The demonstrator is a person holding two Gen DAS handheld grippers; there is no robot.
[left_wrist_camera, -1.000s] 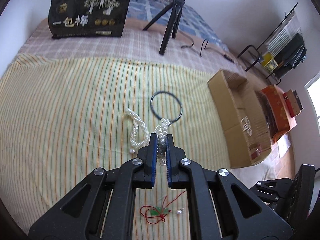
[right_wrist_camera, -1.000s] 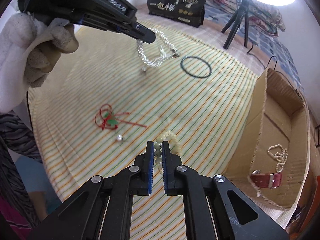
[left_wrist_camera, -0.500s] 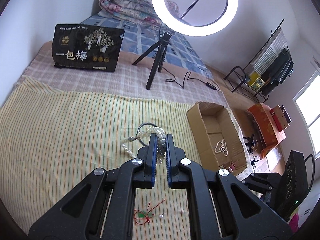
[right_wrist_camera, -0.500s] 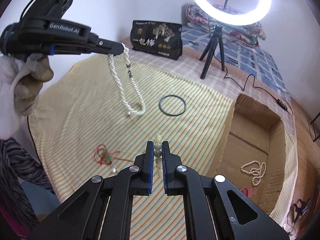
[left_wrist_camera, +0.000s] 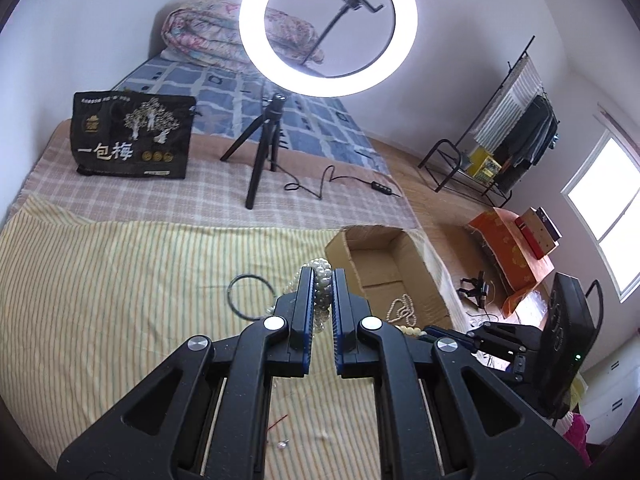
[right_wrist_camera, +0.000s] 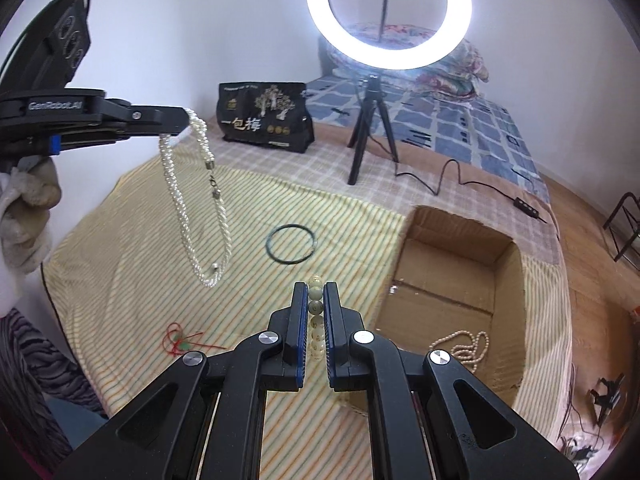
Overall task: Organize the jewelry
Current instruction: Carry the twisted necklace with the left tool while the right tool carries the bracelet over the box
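Two grippers are in play, each pinching one piece of jewelry. The left gripper (left_wrist_camera: 319, 280) has its jaws pressed onto a twisted pearl necklace (left_wrist_camera: 321, 276) bunched at the centre of the left wrist view. In the right wrist view the same gripper (right_wrist_camera: 182, 118) enters from the upper left, held by a gloved hand (right_wrist_camera: 26, 216), and the pearl necklace (right_wrist_camera: 208, 200) hangs from its tip in a long loop, clear of the striped cloth (right_wrist_camera: 120, 264). The right gripper (right_wrist_camera: 316, 300) is clamped on a bead bracelet (right_wrist_camera: 315, 304) of pale and greenish beads, low in the centre of its own view.

Loose on the cloth lie three more pieces: one dark bangle (right_wrist_camera: 291, 244) in the middle of the frame, one red cord knot with a green bead (right_wrist_camera: 180, 342) at lower left, and one small pearl-like bead (left_wrist_camera: 281, 445) seen only at the bottom of the left wrist view.

There is one cardboard box (right_wrist_camera: 516, 280), open at the top, at the right of the cloth. It holds one long strand of small pearls (right_wrist_camera: 466, 346), heaped on its floor near the lower right corner.

The left wrist view alone shows the right gripper from outside (left_wrist_camera: 436, 332), at lower right, with a few bracelet beads at its tip. It also shows a clothes rack and a window at far right. Both views show one ring light on a tripod (right_wrist_camera: 370, 132) and one black printed bag (right_wrist_camera: 266, 120) at the top of the frame.
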